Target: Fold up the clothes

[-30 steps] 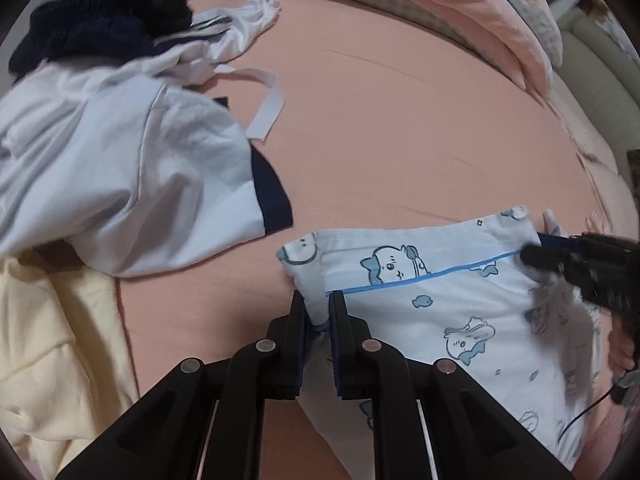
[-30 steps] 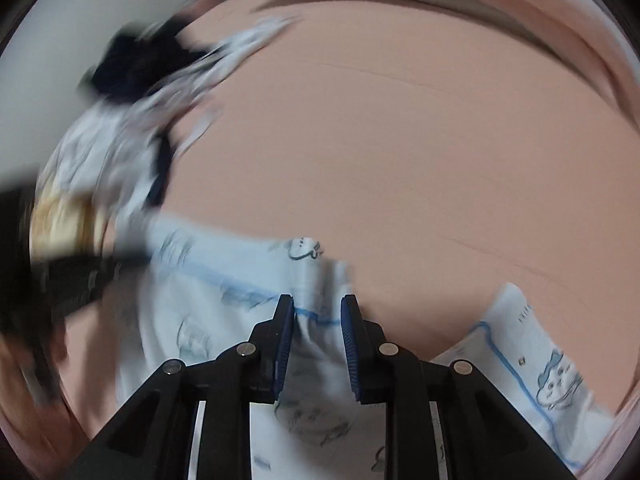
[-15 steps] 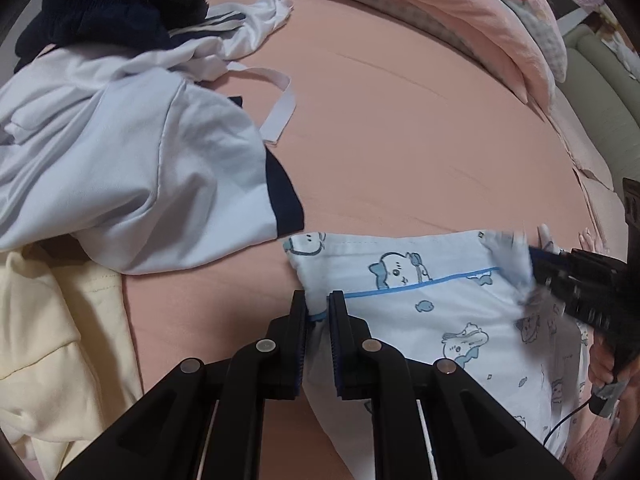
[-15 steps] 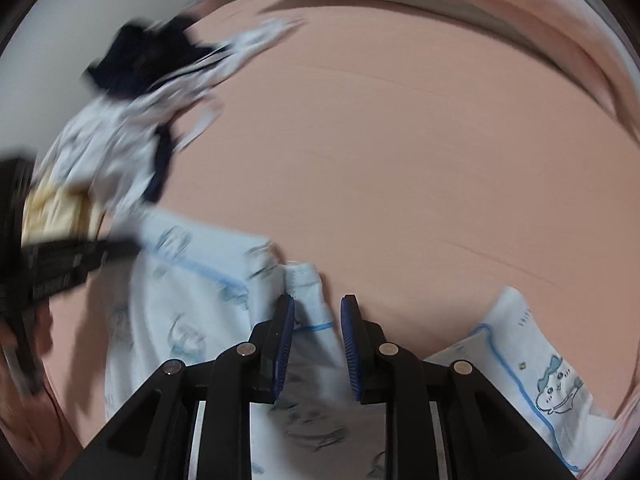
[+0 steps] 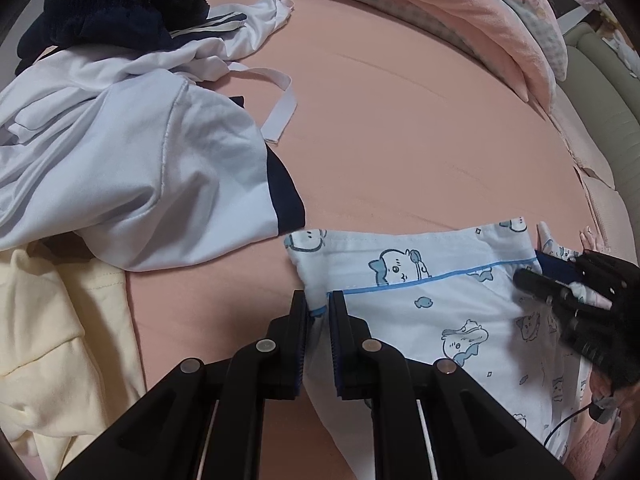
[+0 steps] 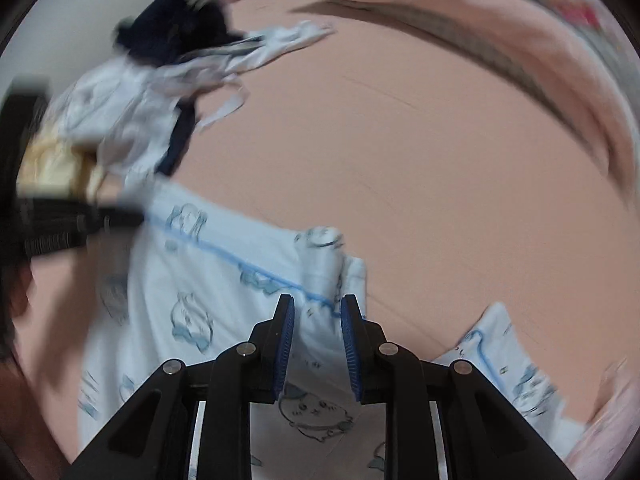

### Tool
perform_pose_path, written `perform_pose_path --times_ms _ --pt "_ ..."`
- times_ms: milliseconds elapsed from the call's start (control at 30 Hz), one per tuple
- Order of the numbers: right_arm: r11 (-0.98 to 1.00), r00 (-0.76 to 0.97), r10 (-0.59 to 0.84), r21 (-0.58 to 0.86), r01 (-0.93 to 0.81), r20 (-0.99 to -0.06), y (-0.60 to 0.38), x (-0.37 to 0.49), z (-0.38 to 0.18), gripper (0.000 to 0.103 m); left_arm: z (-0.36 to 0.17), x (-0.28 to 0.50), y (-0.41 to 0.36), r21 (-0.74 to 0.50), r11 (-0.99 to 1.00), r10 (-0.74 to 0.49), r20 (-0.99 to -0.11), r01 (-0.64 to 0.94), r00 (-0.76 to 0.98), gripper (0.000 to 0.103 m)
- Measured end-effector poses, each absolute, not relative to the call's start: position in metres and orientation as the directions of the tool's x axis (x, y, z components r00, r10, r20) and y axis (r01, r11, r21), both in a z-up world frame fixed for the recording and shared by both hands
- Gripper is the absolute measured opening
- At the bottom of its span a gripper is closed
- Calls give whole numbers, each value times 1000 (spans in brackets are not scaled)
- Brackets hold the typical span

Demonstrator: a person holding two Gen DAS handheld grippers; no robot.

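Since the earlier frame: your right gripper (image 6: pixel 317 332) has swung so that more of the printed garment (image 5: pixel 432 304) lies stretched between your two hands; your left gripper (image 5: pixel 319 312) has kept its place. Left fingers: nearly closed, pinching the garment's near-left corner where the blue piping meets the hem. Right fingers: narrow but wider than the left, clamped on a bunched fold at the opposite end of the same edge. Position of the garment: on the pink bed sheet (image 5: pixel 400 128), its piped top edge running crosswise from your left fingers straight across to your right ones, the body of the cloth trailing back toward you beneath both tools. Long axis: hand to hand, roughly taut. Neither hand is nearer; each already holds its own end. White shirt with navy cuff (image 5: pixel 132 168): just beyond and left of your left fingers, close to that corner but apart from it. Judgement: any fold now likely turns on carrying that held edge together, away over open sheet ahead.
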State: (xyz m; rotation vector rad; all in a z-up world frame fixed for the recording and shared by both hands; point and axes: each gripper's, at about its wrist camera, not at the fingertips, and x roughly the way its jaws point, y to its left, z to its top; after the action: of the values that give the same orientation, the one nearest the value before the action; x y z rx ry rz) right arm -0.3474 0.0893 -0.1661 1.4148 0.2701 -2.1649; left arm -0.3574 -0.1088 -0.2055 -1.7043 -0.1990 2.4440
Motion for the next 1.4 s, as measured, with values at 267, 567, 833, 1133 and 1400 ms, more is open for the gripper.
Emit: perform_pose_path --times_ms 267,567,833,1133,1400 --pt "-902 -288 -337 219 372 -896 126 -373 -175 23 -203 -355 -104 -220 -974 224 -913 -51 -342 9" --pt "-808 -224 -334 156 568 -915 87 -349 -181 23 -210 -366 -96 -222 -972 236 -921 -82 -310 9" --pt "-787 -313 -324 71 613 -893 86 -324 -152 23 -192 -366 -95 -250 -965 262 -888 -81 -379 9" --pt "-854 -325 -253 53 517 -911 83 -342 -178 6 -206 -401 -137 -174 -981 192 -912 -84 -361 9" --pt "-923 -313 -248 125 363 -917 131 -363 -182 5 -197 -409 -161 -238 -970 238 -903 -45 -357 9"
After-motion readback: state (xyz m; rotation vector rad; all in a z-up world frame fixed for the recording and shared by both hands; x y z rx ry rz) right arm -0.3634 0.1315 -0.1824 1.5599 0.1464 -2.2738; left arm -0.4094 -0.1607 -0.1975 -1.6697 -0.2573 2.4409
